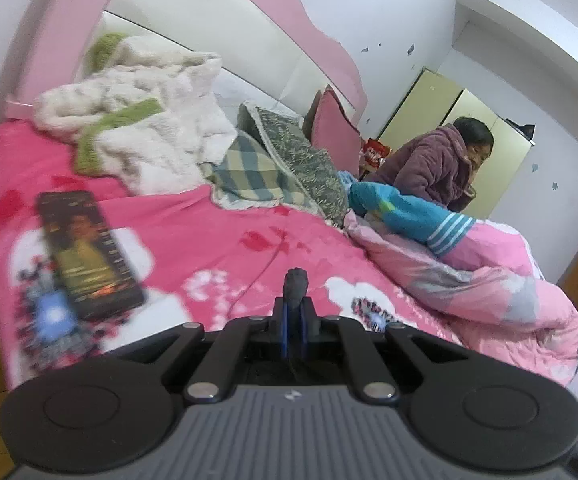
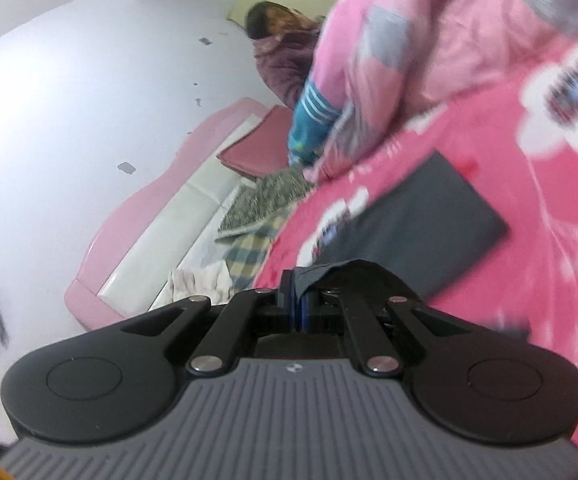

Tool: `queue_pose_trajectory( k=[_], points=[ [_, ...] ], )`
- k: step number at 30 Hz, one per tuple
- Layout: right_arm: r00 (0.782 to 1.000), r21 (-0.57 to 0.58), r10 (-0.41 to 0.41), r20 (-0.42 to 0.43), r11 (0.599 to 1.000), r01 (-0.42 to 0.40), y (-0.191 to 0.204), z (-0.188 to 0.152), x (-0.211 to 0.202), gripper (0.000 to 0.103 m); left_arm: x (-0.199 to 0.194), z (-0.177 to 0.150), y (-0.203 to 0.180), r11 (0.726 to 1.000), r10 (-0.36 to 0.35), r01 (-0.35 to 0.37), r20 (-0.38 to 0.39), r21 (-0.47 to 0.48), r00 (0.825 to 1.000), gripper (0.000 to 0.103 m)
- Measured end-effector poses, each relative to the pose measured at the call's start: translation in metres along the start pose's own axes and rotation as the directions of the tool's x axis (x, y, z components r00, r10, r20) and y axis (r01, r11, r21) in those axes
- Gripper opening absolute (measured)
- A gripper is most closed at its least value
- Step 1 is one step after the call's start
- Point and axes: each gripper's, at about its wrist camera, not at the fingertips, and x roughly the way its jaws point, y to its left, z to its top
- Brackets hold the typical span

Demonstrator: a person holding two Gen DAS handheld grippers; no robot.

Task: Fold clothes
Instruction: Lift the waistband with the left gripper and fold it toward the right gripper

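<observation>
In the left wrist view my left gripper (image 1: 296,292) is shut, with a small wad of dark cloth (image 1: 296,278) pinched at its tips above the pink flowered blanket (image 1: 217,240). In the right wrist view my right gripper (image 2: 299,284) is shut on a fold of dark blue-grey cloth (image 2: 329,270) that drapes over its right finger. That view is rolled and blurred. A white fleece garment with green trim (image 1: 141,128) lies heaped near the headboard. A blue garment with striped cuffs (image 1: 413,214) rests on the crumpled pink quilt (image 1: 489,280).
A phone with a lit screen (image 1: 89,254) lies on the blanket to the left. A dark flat rectangle (image 2: 421,228) lies on the blanket beyond the right gripper. Pillows (image 1: 289,156) lean on the pink headboard (image 1: 273,12). A person in a purple jacket (image 1: 437,164) sits beyond the bed.
</observation>
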Motion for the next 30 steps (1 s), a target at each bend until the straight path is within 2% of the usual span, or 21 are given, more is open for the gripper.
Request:
queue_pose_trajectory(
  k=[6, 8, 11, 12, 13, 15, 16, 18, 20, 21, 23, 26, 28, 29, 30],
  points=[
    [0.999, 0.0, -0.041, -0.006, 0.999, 0.041, -0.025, 0.07, 0.088, 0.001, 0.077, -0.001, -0.016, 1.0, 0.015, -0.016, -0.054, -0.02, 0.998, 0.007],
    [0.997, 0.004, -0.072, -0.017, 0.997, 0.072, -0.04, 0.088, 0.117, 0.001, 0.099, -0.006, -0.017, 0.999, 0.023, -0.025, -0.079, -0.024, 0.997, 0.007],
    [0.992, 0.029, -0.12, -0.042, 0.992, 0.122, -0.071, 0.104, 0.159, 0.002, 0.128, -0.014, -0.017, 0.999, 0.029, -0.033, -0.113, -0.034, 0.993, 0.012],
    [0.989, 0.039, -0.139, -0.055, 0.989, 0.141, -0.083, 0.107, 0.173, 0.002, 0.133, -0.017, -0.014, 0.998, 0.019, -0.025, -0.113, -0.053, 0.993, 0.017],
    [0.986, 0.062, -0.149, -0.072, 0.986, 0.154, -0.098, 0.109, 0.187, 0.004, 0.134, -0.019, -0.01, 0.997, 0.002, -0.011, -0.103, -0.078, 0.995, 0.028],
    [0.98, 0.127, -0.161, -0.118, 0.976, 0.175, -0.133, 0.107, 0.212, 0.007, 0.126, -0.02, -0.006, 0.995, -0.035, 0.03, -0.056, -0.091, 0.998, 0.047],
    [0.971, 0.149, -0.193, -0.14, 0.966, 0.213, -0.148, 0.105, 0.222, 0.009, 0.119, -0.02, -0.006, 0.996, -0.051, 0.05, -0.022, -0.074, 0.998, 0.053],
    [0.937, 0.134, -0.3, -0.181, 0.936, 0.325, -0.168, 0.101, 0.234, 0.022, 0.106, -0.021, -0.007, 0.998, -0.068, 0.068, 0.015, -0.012, 0.998, 0.057],
    [0.92, 0.112, -0.356, -0.167, 0.92, 0.376, -0.171, 0.098, 0.229, 0.022, 0.094, -0.022, -0.004, 0.997, -0.078, 0.078, 0.007, 0.029, 0.997, 0.058],
    [0.92, 0.102, -0.364, -0.146, 0.919, 0.38, -0.167, 0.097, 0.223, 0.022, 0.089, -0.024, 0.0, 0.996, -0.083, 0.083, -0.018, 0.031, 0.996, 0.058],
    [0.934, 0.045, -0.345, -0.089, 0.936, 0.35, -0.143, 0.096, 0.209, 0.023, 0.083, -0.029, 0.012, 0.997, -0.08, 0.08, -0.077, 0.005, 0.994, 0.058],
    [0.955, -0.163, -0.29, -0.067, 0.947, 0.276, -0.083, 0.091, 0.212, 0.031, 0.075, -0.037, 0.031, 0.997, -0.074, 0.067, -0.168, -0.044, 0.983, 0.058],
    [0.967, -0.294, -0.218, -0.132, 0.94, 0.171, -0.04, 0.081, 0.237, 0.043, 0.071, -0.042, 0.044, 0.995, -0.075, 0.062, -0.189, -0.075, 0.979, 0.058],
    [0.967, -0.349, -0.168, -0.19, 0.932, 0.093, -0.019, 0.072, 0.255, 0.054, 0.07, -0.043, 0.048, 0.995, -0.079, 0.065, -0.189, -0.081, 0.979, 0.058],
    [0.96, -0.392, -0.122, -0.251, 0.92, 0.014, 0.0, 0.061, 0.276, 0.059, 0.07, -0.044, 0.052, 0.993, -0.091, 0.076, -0.19, -0.087, 0.978, 0.059]
  ],
)
